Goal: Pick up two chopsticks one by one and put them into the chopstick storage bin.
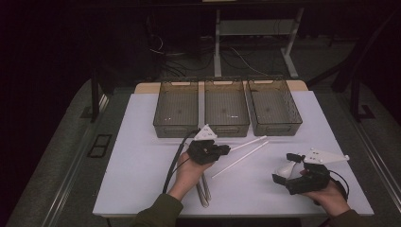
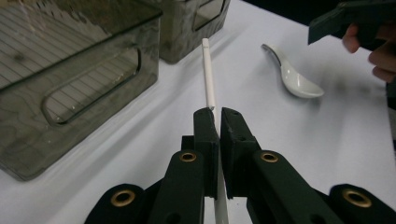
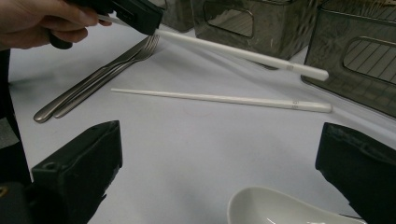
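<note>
Left tool [image 2: 216,112] clenched on one white chopstick [image 2: 208,74], lifted off the surface [image 1: 142,165] near the bins [image 1: 176,108]; right tool [image 3: 219,154] released, jaws wide over the white spoon [image 3: 275,207]

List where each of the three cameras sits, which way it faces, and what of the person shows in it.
High view: above the person's side, looking forward and down on the table and three bins; both forearms and hands show.
Left gripper view: rides the left gripper, looking along its jaws, shut on a white chopstick.
Right gripper view: rides the right gripper, looking between its open jaws over a spoon.
Shared: both gripper views show the spoon and the held chopstick.
</note>
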